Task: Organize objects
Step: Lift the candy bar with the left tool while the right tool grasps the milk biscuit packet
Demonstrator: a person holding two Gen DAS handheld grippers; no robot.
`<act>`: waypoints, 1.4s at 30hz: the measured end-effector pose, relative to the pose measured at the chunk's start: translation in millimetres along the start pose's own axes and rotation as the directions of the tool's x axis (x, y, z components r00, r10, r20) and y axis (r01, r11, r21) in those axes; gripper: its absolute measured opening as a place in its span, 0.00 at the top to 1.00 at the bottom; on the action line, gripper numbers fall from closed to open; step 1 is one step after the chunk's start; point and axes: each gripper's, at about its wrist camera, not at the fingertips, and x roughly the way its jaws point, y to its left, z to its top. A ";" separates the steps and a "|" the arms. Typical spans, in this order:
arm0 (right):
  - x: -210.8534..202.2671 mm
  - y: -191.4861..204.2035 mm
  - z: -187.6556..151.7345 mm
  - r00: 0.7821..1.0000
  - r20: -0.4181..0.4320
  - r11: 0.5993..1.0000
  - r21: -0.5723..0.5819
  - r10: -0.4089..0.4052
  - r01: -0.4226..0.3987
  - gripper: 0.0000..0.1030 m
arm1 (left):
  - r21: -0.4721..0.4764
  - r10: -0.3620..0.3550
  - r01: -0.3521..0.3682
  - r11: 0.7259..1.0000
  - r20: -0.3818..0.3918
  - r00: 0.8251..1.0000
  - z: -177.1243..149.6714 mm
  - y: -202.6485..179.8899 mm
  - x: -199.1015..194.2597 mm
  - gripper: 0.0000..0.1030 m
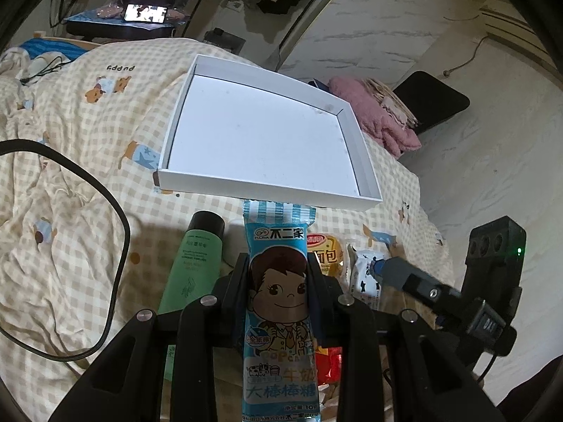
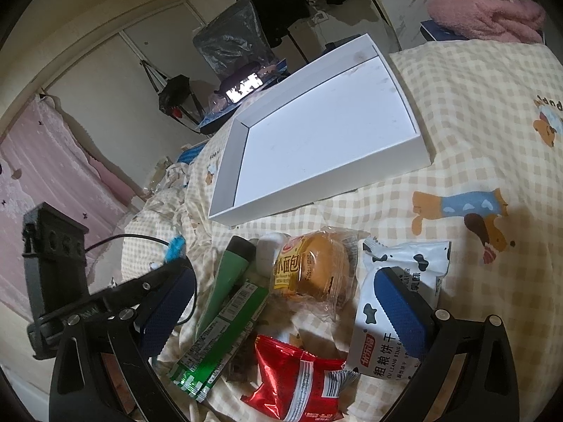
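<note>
My left gripper (image 1: 278, 263) is shut on a long blue lollipop packet (image 1: 279, 316) with a cartoon face, held upright above the bed just short of the white tray's (image 1: 366, 161) near wall. The tray (image 2: 225, 161) holds nothing. In the right wrist view my right gripper (image 2: 285, 302) stands open over a heap of snacks: a bun packet (image 2: 313, 267), a cow-print biscuit packet (image 2: 418, 256), a red packet (image 2: 299, 376), a green packet (image 2: 225, 330) and a green tube (image 2: 228, 274). Nothing sits between its blue pads (image 2: 397, 302).
All of this lies on a checked, rumpled bedspread (image 1: 70, 211). A black cable (image 1: 116, 211) loops at the left. A pink towel (image 1: 380, 116) lies at the bed's far edge, with a black chair (image 1: 432, 102) beyond. A lit phone screen (image 1: 146, 12) stands behind the bed.
</note>
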 end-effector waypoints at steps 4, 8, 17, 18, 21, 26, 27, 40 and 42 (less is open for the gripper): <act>-13.5 -4.4 9.6 0.999 0.010 0.999 -0.011 -0.035 0.035 0.00 | -0.010 -0.001 0.001 1.000 0.008 1.000 -0.4 2.0 -1.8 0.68; -24.5 -9.4 13.7 0.997 0.034 0.998 -0.017 -0.068 0.068 0.00 | -0.002 0.002 -0.002 1.000 0.005 1.000 -1.4 1.1 -1.6 0.68; -15.4 -7.7 11.2 0.979 -0.038 0.974 -0.122 -0.199 0.193 0.00 | 0.050 0.028 -0.027 0.998 -0.022 0.999 -5.6 -8.9 4.0 0.68; -12.5 -4.9 9.3 0.975 -0.046 0.967 -0.145 -0.219 0.210 0.00 | 0.049 0.029 -0.028 0.998 -0.025 0.999 -5.9 -8.6 4.4 0.68; 0.1 -1.0 3.6 0.951 -0.076 0.938 -0.206 -0.300 0.280 0.00 | 0.045 0.028 -0.027 0.999 -0.029 0.999 -6.2 -7.7 5.2 0.68; 13.1 -6.8 -3.4 0.925 -0.118 0.914 -0.239 -0.362 0.328 0.17 | 0.042 0.032 -0.030 0.999 -0.037 0.999 -6.5 -6.8 7.1 0.68; 14.8 -10.0 -3.9 0.916 -0.121 0.907 -0.239 -0.382 0.347 0.17 | 0.041 0.032 -0.031 0.999 -0.040 0.999 -6.7 -6.6 7.6 0.68; 22.9 -11.9 -7.9 0.872 -0.090 0.853 -0.279 -0.481 0.441 0.46 | 0.040 0.037 -0.035 0.999 -0.053 0.998 -6.9 -6.0 10.9 0.68; 15.1 -9.6 -6.5 0.884 -0.058 0.860 -0.265 -0.465 0.435 0.48 | 0.041 0.037 -0.035 0.999 -0.053 0.998 -6.9 -5.9 11.1 0.68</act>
